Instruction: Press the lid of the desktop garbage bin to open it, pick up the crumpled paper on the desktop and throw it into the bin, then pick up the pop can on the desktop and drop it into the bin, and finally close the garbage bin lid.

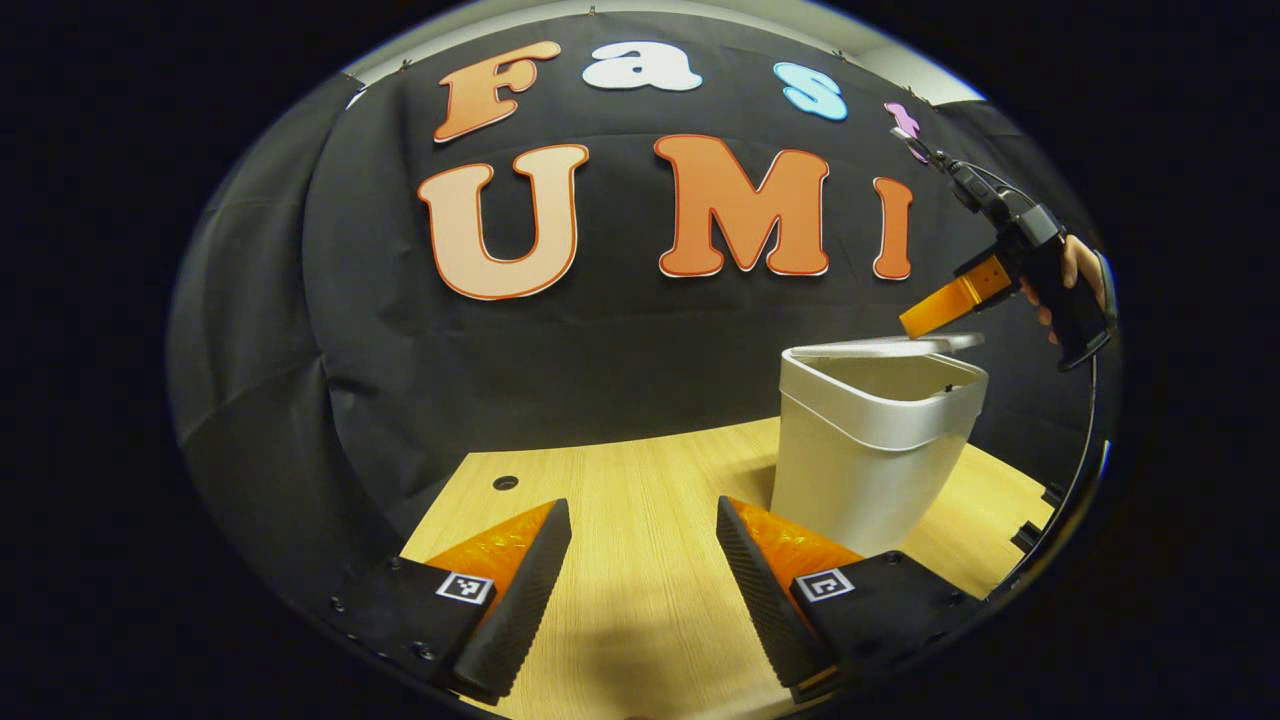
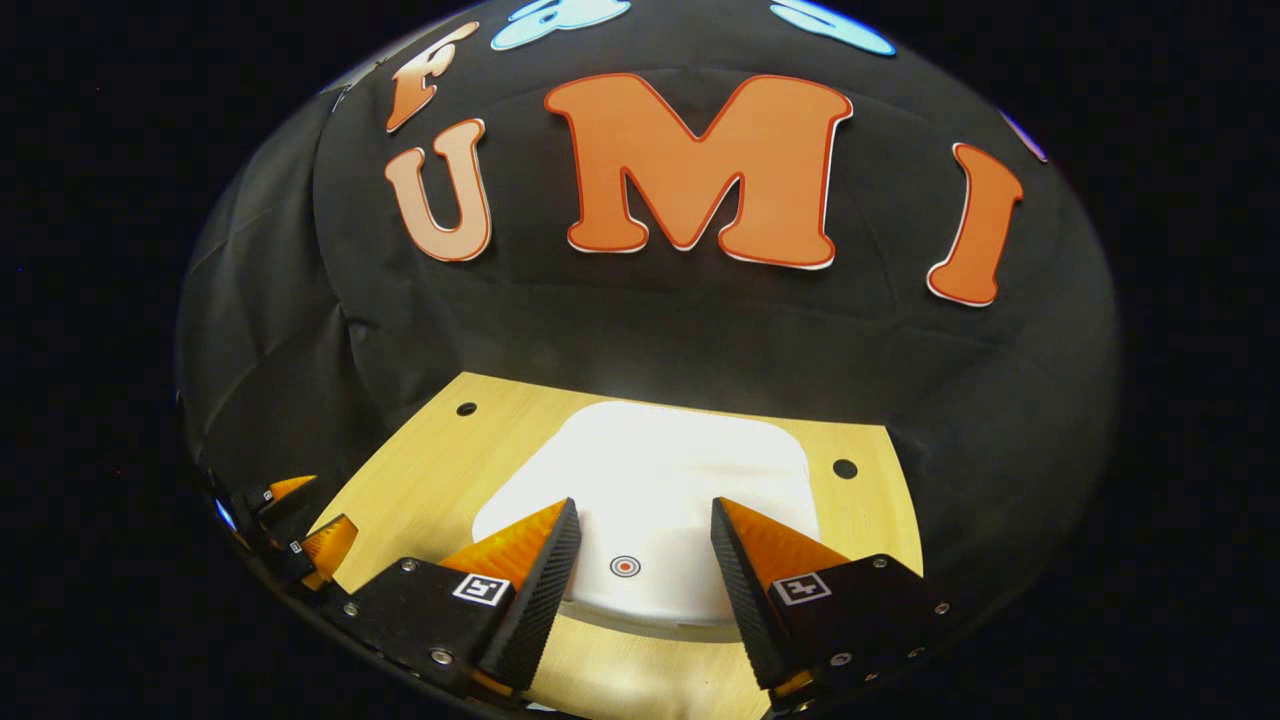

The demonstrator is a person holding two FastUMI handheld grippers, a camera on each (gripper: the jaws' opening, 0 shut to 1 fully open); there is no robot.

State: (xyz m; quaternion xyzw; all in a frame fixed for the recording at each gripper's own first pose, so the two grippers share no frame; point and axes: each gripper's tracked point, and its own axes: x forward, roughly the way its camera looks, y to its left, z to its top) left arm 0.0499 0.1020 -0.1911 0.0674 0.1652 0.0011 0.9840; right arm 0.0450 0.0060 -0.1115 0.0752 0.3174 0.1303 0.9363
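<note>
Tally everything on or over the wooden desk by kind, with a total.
White plastic garbage bin with its flat lid: 1
Two-finger grippers, left gripper and right gripper: 2
Round holes in the light wooden desktop, first hole and second hole: 2
Total: 5

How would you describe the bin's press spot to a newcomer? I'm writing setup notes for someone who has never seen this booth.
Start at the wooden desk in front of the black cloth wall; the white garbage bin stands on it. From above, in the right gripper view, its flat white lid fills the middle of the desk. The press spot is the small ringed target mark near the lid's closest edge, the lid's one marking, between the right gripper's open fingers.
</note>
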